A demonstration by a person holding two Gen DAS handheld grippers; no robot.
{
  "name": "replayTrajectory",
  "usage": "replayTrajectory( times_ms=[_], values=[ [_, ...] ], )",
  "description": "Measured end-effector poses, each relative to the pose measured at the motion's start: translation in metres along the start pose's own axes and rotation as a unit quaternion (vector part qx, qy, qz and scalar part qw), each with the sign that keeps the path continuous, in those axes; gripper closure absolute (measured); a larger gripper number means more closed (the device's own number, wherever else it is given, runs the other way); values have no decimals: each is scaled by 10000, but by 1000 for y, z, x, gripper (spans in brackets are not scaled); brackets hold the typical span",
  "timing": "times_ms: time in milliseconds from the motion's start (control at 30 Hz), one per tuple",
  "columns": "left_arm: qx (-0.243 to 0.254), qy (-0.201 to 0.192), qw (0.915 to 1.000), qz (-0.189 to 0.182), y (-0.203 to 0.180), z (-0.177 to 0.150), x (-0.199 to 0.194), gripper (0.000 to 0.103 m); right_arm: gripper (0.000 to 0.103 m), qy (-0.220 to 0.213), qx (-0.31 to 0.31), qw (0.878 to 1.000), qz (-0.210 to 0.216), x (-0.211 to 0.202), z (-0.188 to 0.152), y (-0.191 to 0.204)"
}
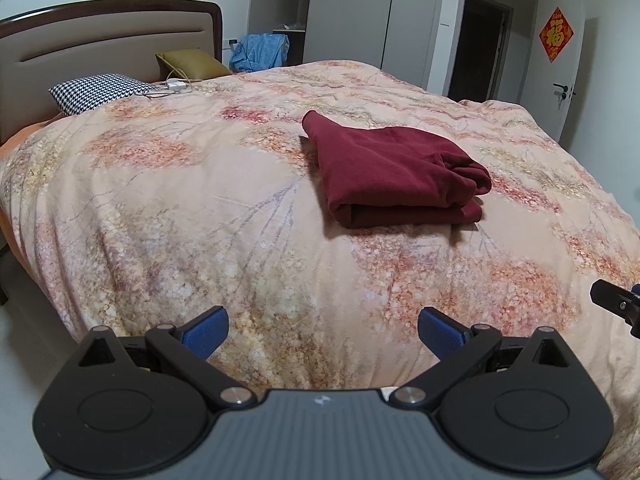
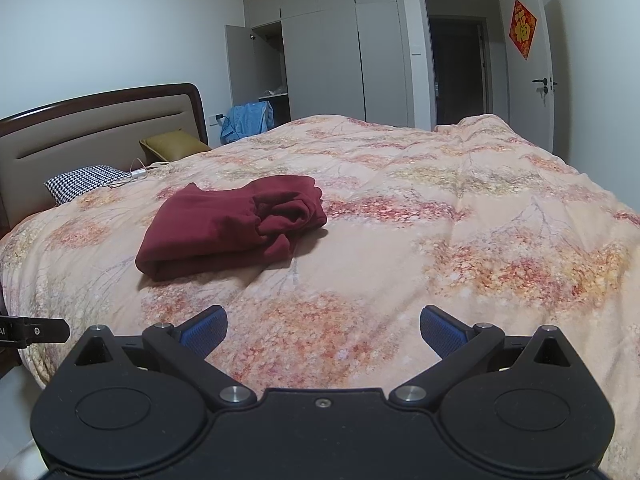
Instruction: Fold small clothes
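The dark red garment [image 1: 394,172] is soft, matt cloth, folded thick on the quilt [image 1: 200,208], whose printed cotton-like cover looks matt and finely wrinkled. Beyond the quilt, the headboard [image 1: 104,46] has a glossy dark wood frame around a smooth padded panel. Next to it lie a woven houndstooth pillow [image 1: 98,92] and an olive cushion [image 1: 192,65] with a slight sheen. The left gripper [image 1: 322,330] is matt black plastic with dimpled blue pads [image 1: 206,334] and bright metal pivot pins
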State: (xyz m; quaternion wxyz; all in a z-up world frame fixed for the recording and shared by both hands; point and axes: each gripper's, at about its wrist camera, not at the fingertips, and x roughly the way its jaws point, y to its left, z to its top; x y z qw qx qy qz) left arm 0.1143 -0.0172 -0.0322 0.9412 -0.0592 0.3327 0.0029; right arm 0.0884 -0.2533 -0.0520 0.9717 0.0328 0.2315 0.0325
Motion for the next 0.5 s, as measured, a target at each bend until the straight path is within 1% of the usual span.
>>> replayTrajectory(
  times_ms=[500],
  values=[
    [41, 29, 10000, 21, -1, -2, 1, 0, 1, 38, 35, 10000, -12, -1, -2, -1]
  ],
)
